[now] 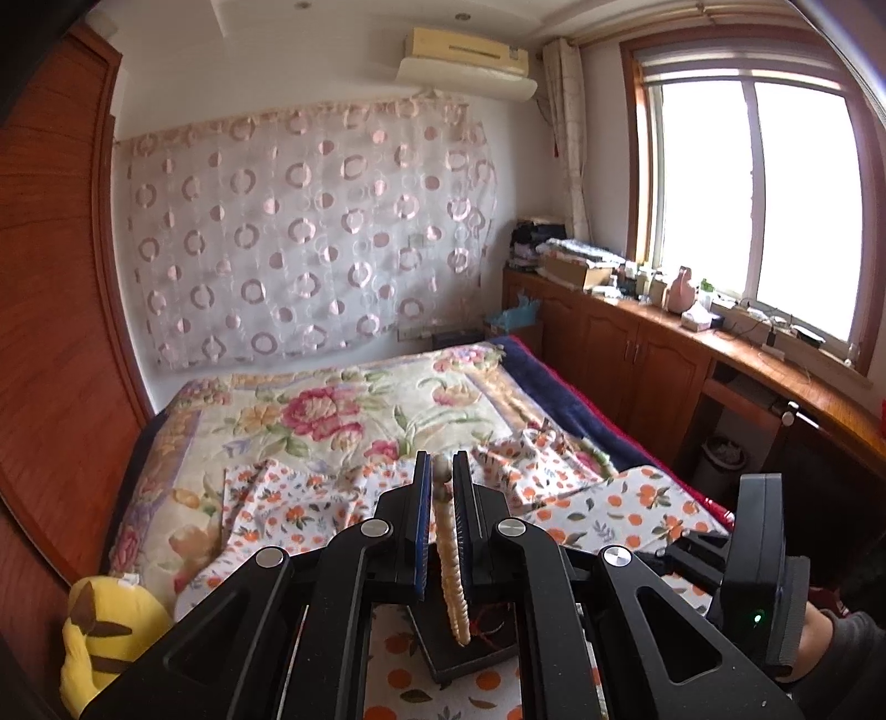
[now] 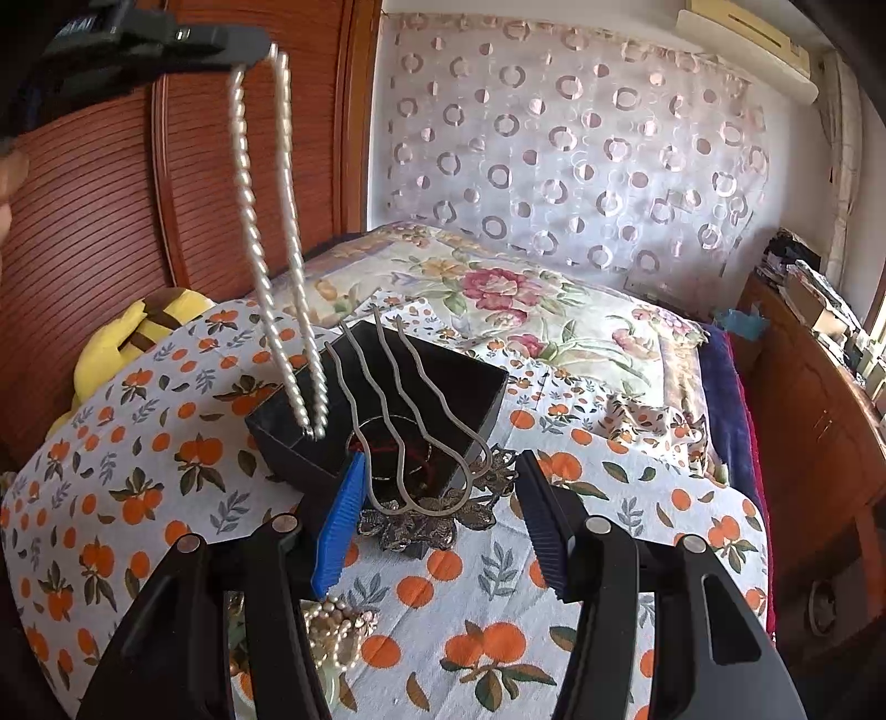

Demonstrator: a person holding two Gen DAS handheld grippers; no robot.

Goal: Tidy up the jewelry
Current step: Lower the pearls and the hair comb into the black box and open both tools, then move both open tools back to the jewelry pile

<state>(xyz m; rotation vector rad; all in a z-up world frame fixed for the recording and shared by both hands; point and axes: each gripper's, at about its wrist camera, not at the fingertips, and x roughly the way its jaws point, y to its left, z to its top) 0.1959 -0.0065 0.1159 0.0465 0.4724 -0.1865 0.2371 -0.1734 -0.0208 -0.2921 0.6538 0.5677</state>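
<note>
We are pinching a pearl necklace in the left gripper, upper left, dangling into a black box, the right gripper jaws spread.

Home bedroom: bed with floral quilt, wall air conditioner, curtained window.

I can read almost nothing from my two views. The only lettering I find is on the left claw where it shows at the top left of my right wrist view: a few pale capitals sit on its black body, blurred and cut by the frame edge, and I cannot make out a word. The air conditioner on the wall carries no mark I can read.
</note>
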